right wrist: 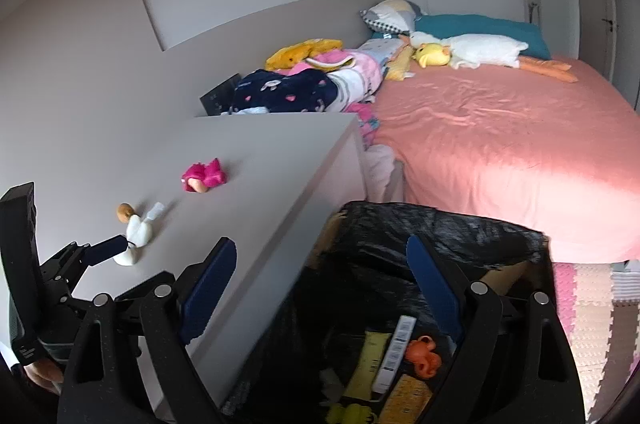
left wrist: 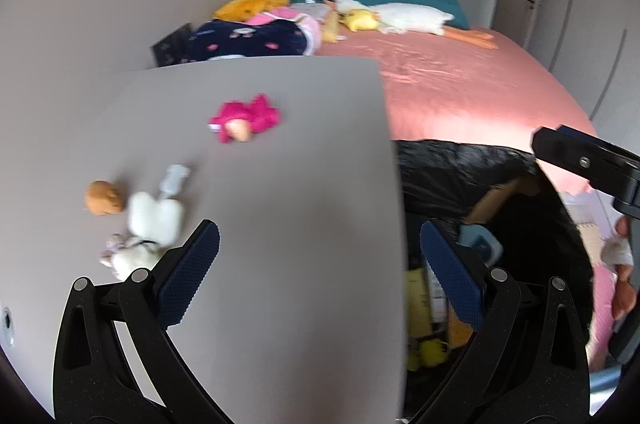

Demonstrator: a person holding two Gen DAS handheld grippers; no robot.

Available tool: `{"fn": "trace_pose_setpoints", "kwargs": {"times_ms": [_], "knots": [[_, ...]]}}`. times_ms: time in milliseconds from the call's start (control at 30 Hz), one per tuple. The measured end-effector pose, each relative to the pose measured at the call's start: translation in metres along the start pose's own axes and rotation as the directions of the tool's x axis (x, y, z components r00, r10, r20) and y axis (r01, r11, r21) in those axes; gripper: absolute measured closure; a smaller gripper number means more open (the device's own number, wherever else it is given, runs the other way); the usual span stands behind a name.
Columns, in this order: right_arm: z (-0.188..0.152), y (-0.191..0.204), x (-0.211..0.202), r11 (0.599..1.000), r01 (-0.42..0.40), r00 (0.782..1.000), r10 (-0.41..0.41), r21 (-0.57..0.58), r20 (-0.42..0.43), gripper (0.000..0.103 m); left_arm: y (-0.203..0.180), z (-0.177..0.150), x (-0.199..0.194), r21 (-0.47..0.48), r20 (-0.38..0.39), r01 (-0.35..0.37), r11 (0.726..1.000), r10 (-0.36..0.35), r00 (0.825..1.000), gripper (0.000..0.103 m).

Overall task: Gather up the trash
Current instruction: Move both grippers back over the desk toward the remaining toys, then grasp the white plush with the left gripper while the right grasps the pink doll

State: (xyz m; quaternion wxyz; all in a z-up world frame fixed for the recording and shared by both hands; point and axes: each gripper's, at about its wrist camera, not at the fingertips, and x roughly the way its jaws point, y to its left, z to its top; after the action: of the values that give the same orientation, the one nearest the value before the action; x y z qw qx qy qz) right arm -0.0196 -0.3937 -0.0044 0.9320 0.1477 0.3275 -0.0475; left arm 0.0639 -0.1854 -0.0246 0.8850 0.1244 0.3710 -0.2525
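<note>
A grey table (left wrist: 280, 183) holds a pink doll-like toy (left wrist: 246, 119), a small clear bottle (left wrist: 174, 177), a brown ball (left wrist: 103, 197), a white soft piece (left wrist: 154, 218) and a crumpled white scrap (left wrist: 128, 254). My left gripper (left wrist: 320, 252) is open and empty above the table's right edge. A bin lined with a black bag (right wrist: 440, 236) stands right of the table and holds several pieces of trash (right wrist: 394, 356). My right gripper (right wrist: 322, 272) is open and empty over the bin's mouth. The left gripper also shows in the right wrist view (right wrist: 108, 248), next to the white piece (right wrist: 138, 230).
A bed with a pink cover (right wrist: 500, 135) lies beyond the bin, with plush toys, pillows and folded clothes (right wrist: 304, 83) along the wall. A foam play mat (right wrist: 592, 308) covers the floor at the right. Closet doors (left wrist: 560, 3) line the far right.
</note>
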Motion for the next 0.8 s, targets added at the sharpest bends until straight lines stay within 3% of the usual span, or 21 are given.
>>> {"fn": "trace_pose_setpoints", "kwargs": {"times_ms": [167, 400, 800], "knots": [[0.003, 0.017, 0.015, 1.0, -0.023, 1.0, 0.023, -0.009, -0.016, 0.016, 0.027, 0.0, 0.009, -0.044, -0.002, -0.061, 0.997, 0.061, 0.998, 0.009], [0.007, 0.036, 0.035, 0.999, -0.038, 0.998, 0.036, -0.039, -0.044, 0.016, 0.05, 0.0, 0.025, -0.051, -0.036, -0.11, 0.993, 0.109, 0.993, 0.026], [0.016, 0.064, 0.065, 0.995, -0.063, 0.996, 0.058, -0.074, -0.073, 0.016, 0.077, 0.006, 0.047, -0.02, -0.066, -0.154, 0.988, 0.152, 0.986, 0.028]]}}
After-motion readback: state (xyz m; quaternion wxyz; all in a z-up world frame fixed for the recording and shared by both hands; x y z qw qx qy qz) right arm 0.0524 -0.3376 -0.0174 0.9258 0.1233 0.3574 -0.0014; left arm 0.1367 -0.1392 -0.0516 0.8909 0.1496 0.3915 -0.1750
